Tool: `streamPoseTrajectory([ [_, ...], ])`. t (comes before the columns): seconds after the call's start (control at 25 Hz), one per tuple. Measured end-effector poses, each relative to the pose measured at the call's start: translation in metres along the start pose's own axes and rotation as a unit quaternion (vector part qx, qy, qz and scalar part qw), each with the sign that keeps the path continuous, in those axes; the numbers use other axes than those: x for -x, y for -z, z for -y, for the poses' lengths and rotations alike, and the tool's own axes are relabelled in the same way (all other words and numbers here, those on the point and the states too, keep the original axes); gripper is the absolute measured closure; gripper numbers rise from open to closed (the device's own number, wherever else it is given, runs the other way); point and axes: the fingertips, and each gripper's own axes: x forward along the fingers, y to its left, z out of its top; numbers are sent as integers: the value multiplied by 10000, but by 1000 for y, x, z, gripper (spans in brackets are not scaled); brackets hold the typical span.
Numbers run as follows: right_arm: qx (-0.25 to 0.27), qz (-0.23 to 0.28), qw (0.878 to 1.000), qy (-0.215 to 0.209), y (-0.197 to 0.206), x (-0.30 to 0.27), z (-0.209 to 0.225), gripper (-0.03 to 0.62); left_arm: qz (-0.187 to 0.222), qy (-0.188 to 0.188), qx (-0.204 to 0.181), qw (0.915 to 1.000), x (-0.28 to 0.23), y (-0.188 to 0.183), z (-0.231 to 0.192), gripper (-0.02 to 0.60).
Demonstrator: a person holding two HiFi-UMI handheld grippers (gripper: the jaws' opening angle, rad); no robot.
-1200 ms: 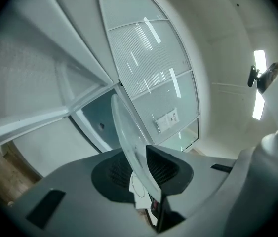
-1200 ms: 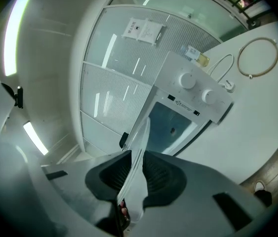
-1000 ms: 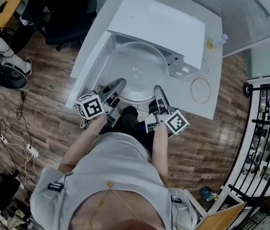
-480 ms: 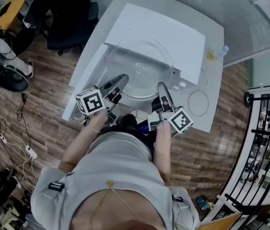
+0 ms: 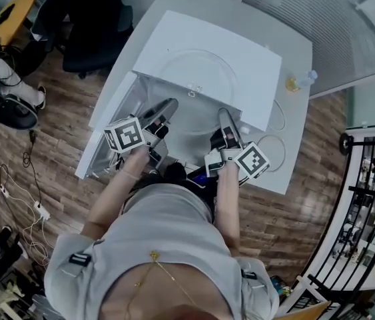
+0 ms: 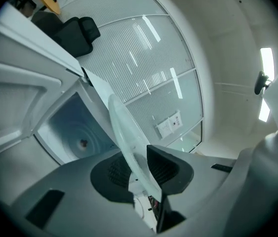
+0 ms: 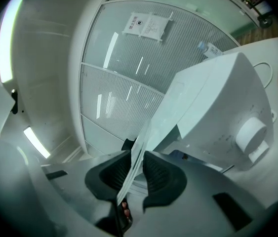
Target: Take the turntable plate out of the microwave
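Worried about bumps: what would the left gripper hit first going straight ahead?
Probably the microwave: the left gripper, clamped on the glass plate, points at its open front. Whether it would enter the opening or strike the frame is unclear.

From the head, looked steeply down from well above onto the microwave (image 5: 207,55) and the white table (image 5: 297,142), with the wearer's own chest at the bottom edge. From close behind the left gripper (image 6: 138,168), faced along the jaws toward the microwave's open cavity. From just as close on the right gripper (image 7: 136,171), faced past the microwave's front corner. Caught in all three: the turntable plate (image 5: 197,115), the microwave, the ribbed glass wall (image 5: 334,19).
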Motion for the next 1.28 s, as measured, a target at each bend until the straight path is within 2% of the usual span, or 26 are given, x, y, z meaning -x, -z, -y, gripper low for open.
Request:
streamPoseTrajectory([
  [0.08,-65,-54,9999,99,1,-3,5,505,25,-78,17,10000,-3,-1,-3,482],
  [0.2,-229,-174,9982,526,9,0,18,497,51,-165,-34,9998,-4,-4,-6,483],
  [0.32,-83,-217,9988,421,6,-6,17,496,54,-215,-31,9997,-9,-4,-8,483],
  [0.6,-118,-253,9934,1116,6,-9,34,490,-67,-187,104,9997,-24,-15,-16,485],
  [0.72,475,-376,9891,1344,9,-9,31,478,-33,-146,314,9994,-28,-17,-18,489],
  [0.84,1452,-578,9746,1602,17,-8,24,380,-72,-90,433,9990,-31,-17,-17,494],
  [0.96,2109,-670,9576,1846,21,-2,21,342,-114,-25,378,9992,-35,-16,-15,493],
  [1.04,2273,-589,9543,1846,23,1,17,318,-94,-30,235,9997,-37,-19,-16,488],
  [1.08,2325,-524,9536,1838,24,2,15,312,-65,-48,136,9999,-37,-21,-16,468],
  [1.16,2444,-371,9507,1872,22,6,13,310,-30,-72,-120,9999,-36,-24,-17,343],
  [1.2,2478,-292,9498,1885,20,8,12,310,-34,-61,-265,9996,-36,-25,-16,314],
  [1.28,2448,-118,9517,1850,16,12,11,310,-38,14,-495,9988,-32,-28,-13,313],
])
